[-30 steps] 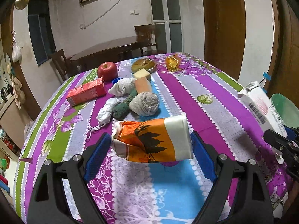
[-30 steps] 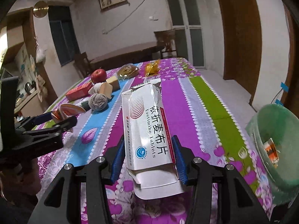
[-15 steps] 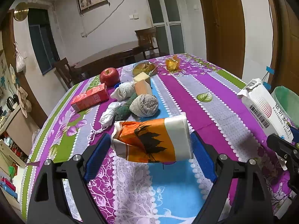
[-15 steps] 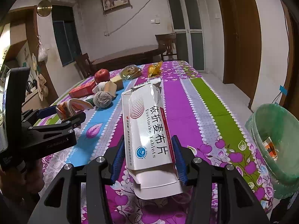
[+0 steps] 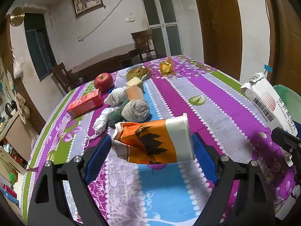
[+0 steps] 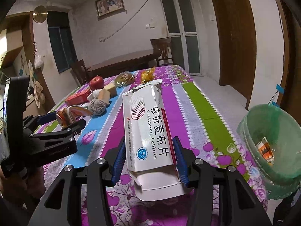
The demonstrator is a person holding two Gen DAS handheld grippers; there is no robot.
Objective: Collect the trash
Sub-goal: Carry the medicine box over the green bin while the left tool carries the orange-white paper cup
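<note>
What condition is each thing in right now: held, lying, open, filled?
Left tool: shut on orange packet, lifted.
Right tool: shut on tablet box, flaps open.
Green bin: open, lined, one wrapper inside.
Apple: whole, on table.
Red carton: lying flat.

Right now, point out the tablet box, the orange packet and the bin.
tablet box (image 6: 150, 128), right wrist view, printed front face
orange packet (image 5: 150, 143), left wrist view, orange middle
green-lined bin (image 6: 278, 116), right wrist view, inner wall

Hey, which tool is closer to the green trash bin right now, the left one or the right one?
Right. The right tool, gripping a white medicine box, is just beside the green trash bin. The left tool, gripping an orange packet, is beyond it, farther over the table.
</note>
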